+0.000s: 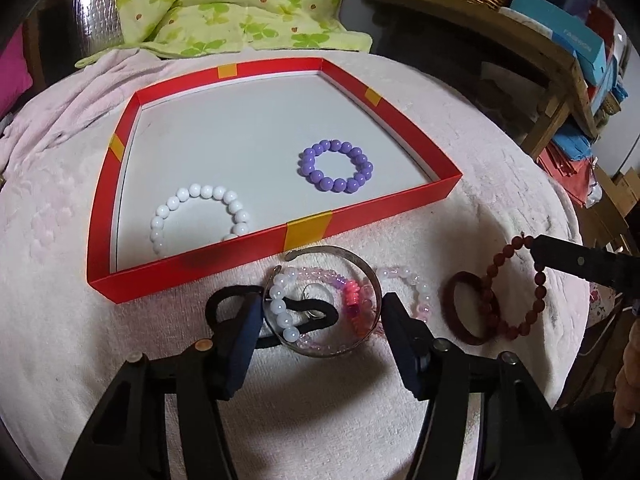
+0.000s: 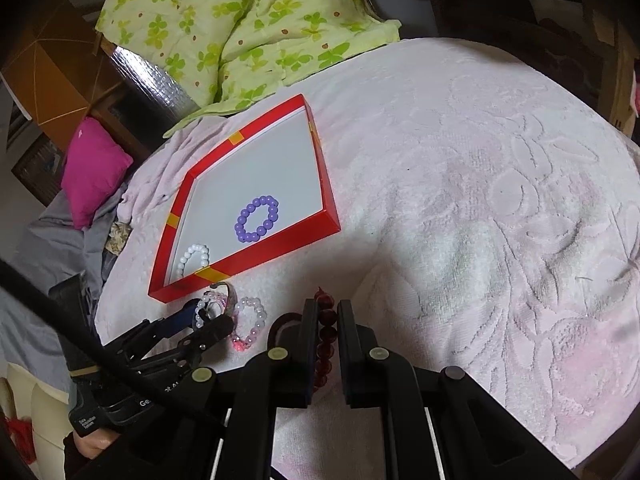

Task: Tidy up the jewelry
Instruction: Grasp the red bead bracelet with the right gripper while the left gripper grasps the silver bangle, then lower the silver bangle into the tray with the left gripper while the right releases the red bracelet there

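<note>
Two grippers work over a pale pink towel (image 1: 480, 208) spread on the bed. Nearest in the left wrist view, the left gripper (image 1: 322, 320) stands with its jaws spread, one blue-padded finger on each side of a small heap of jewelry without pressing on it: a silver cuff bangle (image 1: 360, 270) ringing a white bead bracelet (image 1: 280, 308), a black hair tie (image 1: 316, 316) and pink and purple beads (image 1: 352, 296). A clear pink bead bracelet (image 1: 416, 286) lies just right of that heap. Further right, the right gripper (image 2: 324, 320) is clenched on a dark red bead bracelet (image 2: 326, 336), the strand pinched between its fingers; whether the loop hangs clear of the towel or drags on it is hard to say from either view. A dark red bangle (image 1: 470, 308) lies on the towel beside that loop, overlapping it in the left view. Beyond the heap sits a shallow red tray (image 1: 200, 264) with yellow tape on its walls, and on its white floor lie a white pearl bracelet (image 1: 200, 216) near the front wall and a purple bead bracelet (image 1: 336, 166) toward the right. Farthest back lies a green leaf-print quilt (image 1: 224, 12).
</note>
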A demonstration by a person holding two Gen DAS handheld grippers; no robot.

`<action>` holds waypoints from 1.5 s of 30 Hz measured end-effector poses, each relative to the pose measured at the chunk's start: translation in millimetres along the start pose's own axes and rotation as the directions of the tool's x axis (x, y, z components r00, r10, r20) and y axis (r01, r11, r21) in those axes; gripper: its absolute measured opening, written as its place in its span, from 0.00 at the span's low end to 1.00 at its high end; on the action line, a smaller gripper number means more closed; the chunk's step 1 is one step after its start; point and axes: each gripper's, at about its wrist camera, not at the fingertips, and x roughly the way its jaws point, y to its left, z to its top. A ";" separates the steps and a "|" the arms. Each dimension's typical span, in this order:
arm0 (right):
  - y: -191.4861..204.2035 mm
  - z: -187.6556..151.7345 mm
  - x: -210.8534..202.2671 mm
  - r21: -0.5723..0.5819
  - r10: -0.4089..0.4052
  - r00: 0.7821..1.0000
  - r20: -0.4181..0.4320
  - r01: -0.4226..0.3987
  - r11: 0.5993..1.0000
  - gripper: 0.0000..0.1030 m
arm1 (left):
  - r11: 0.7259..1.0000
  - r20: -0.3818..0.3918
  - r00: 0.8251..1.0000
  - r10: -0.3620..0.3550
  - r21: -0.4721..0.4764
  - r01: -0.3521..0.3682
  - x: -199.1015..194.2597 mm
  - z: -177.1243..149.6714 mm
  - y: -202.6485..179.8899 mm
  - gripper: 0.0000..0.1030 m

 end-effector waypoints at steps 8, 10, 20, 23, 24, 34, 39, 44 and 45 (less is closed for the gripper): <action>8.2 -0.2 0.6 -0.002 0.034 0.999 0.008 -0.034 0.999 0.10 | 1.000 0.063 0.998 0.012 0.008 -0.012 -22.9 1.4 5.4 0.60; 9.3 0.6 -0.9 0.003 0.045 0.999 0.021 -0.045 0.999 0.10 | 1.000 0.080 0.997 0.011 0.009 -0.012 -31.1 1.4 8.4 0.60; 24.9 4.7 -7.3 -0.008 0.101 0.991 0.088 -0.101 0.995 0.10 | 0.998 0.155 0.986 0.054 -0.018 -0.052 -58.6 5.3 30.8 0.60; 29.7 6.6 -8.9 -0.014 0.114 0.988 0.109 -0.113 0.994 0.10 | 0.997 0.167 0.983 0.073 -0.026 -0.070 -63.1 6.5 36.4 0.60; 31.1 7.6 -9.2 -0.017 0.116 0.986 0.117 -0.115 0.993 0.10 | 0.997 0.172 0.982 0.080 -0.027 -0.077 -64.2 6.8 38.0 0.60; 68.8 41.7 6.5 -0.040 0.159 0.970 0.185 -0.154 0.987 0.10 | 0.990 0.211 0.968 0.134 -0.081 -0.120 -60.1 38.6 65.5 0.60; 96.2 69.5 34.1 -0.062 0.174 0.966 0.194 -0.164 0.984 0.10 | 0.986 0.216 0.966 0.139 -0.123 -0.114 -44.3 60.9 81.5 0.60; 114.4 99.3 73.7 -0.069 0.184 0.969 0.166 -0.174 0.982 0.10 | 0.978 0.194 0.962 0.190 -0.126 -0.168 -21.0 81.4 91.0 0.60; 115.8 103.8 80.6 -0.063 0.187 0.969 0.160 -0.179 0.982 0.10 | 0.976 0.189 0.962 0.199 -0.123 -0.177 -15.9 85.1 91.7 0.60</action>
